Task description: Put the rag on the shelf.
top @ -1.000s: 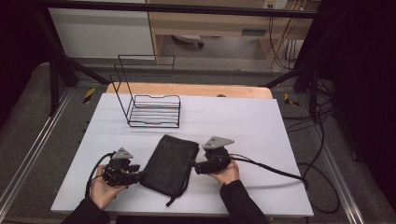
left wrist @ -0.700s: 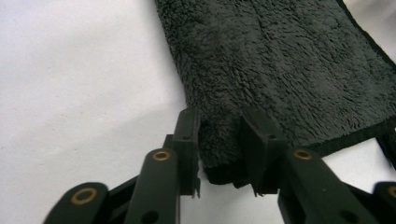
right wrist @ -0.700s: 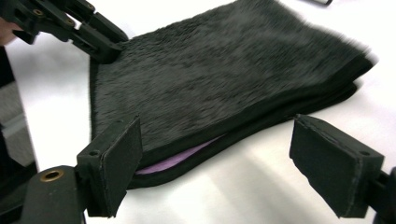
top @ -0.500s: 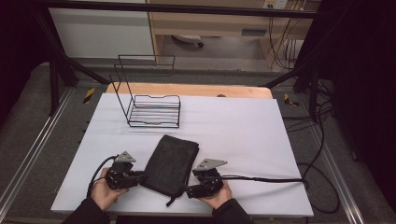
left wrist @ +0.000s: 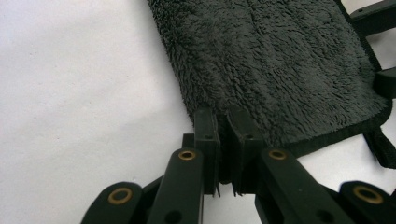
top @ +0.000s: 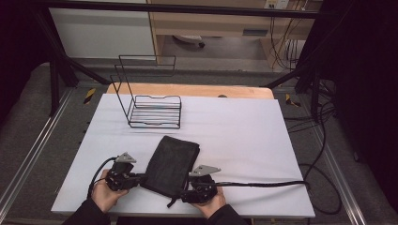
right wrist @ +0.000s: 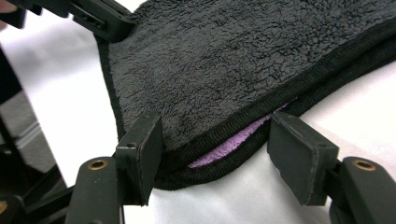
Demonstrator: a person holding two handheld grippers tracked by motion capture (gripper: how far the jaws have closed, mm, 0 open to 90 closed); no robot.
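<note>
Left gripper view: left tool [left wrist: 223,123] clamped on black towel [left wrist: 275,65] edge. Right gripper view: right tool [right wrist: 217,154] wide open, straddling towel's folded corner on white surface [right wrist: 60,93].

The folded towel [top: 170,164] lies on the desk [top: 244,136] just in front of me, near the front edge, with the wire rack [top: 152,105] well behind it toward the far left of the desk. My left hand-held gripper [top: 136,179] sits at the towel's near left corner and my right hand-held gripper [top: 184,197] at its near right corner, so the towel lies between them, and a cable [top: 263,184] trails off to the right across the desk.
</note>
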